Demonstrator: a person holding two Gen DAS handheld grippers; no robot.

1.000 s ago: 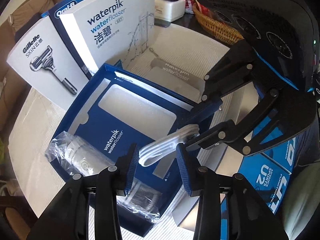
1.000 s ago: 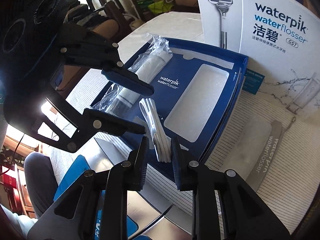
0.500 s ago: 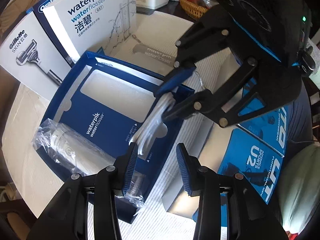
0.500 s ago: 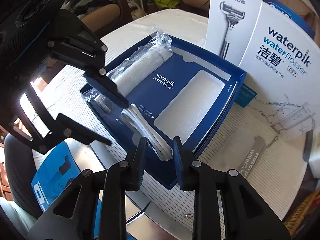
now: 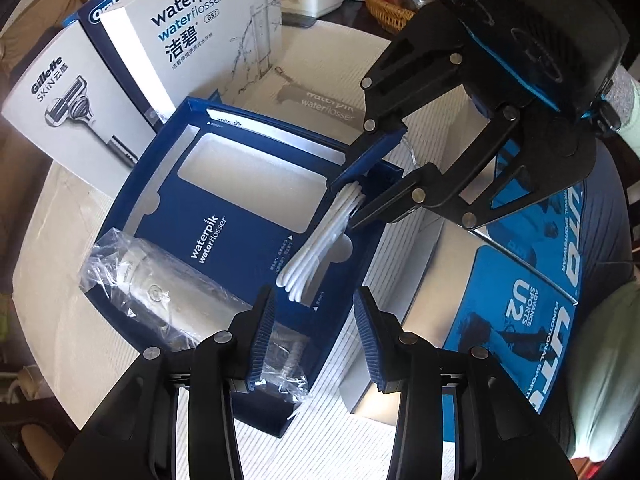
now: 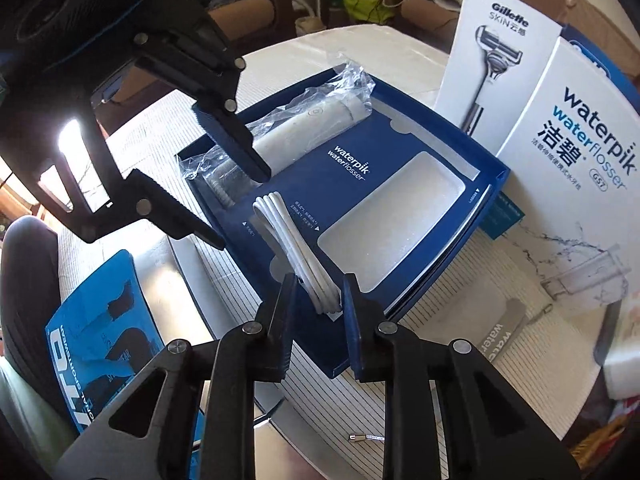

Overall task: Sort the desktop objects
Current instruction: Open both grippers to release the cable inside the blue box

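Note:
A blue Waterpik box tray point(image 5: 224, 240) point(image 6: 400, 148) lies open on the table. A bagged white flosser point(image 5: 148, 280) point(image 6: 316, 120) lies in its side slot. A coiled white cable point(image 5: 320, 248) point(image 6: 292, 248) rests over the tray's narrow slot. My right gripper point(image 6: 318, 300) point(image 5: 356, 204) is shut on the cable's near end. My left gripper point(image 5: 316, 336) point(image 6: 232, 204) is open and empty, just above the tray's edge next to the cable's other end.
White Waterpik point(image 5: 196, 36) point(image 6: 576, 160), Gillette point(image 5: 72, 108) point(image 6: 496, 64) and Oral-B point(image 5: 108, 8) boxes stand behind the tray. A grey Waterpik pouch point(image 5: 320, 100) point(image 6: 492, 332) lies beside it. Blue sportswear boxes point(image 5: 516, 312) point(image 6: 96, 336) and a silver box point(image 5: 404, 320) sit at the table's edge. A wicker basket point(image 5: 384, 8) is at the back.
My right gripper has kept its hold on the cable, whose far end has settled lower towards the tray's slot. My left gripper has stayed open and drawn back a little.

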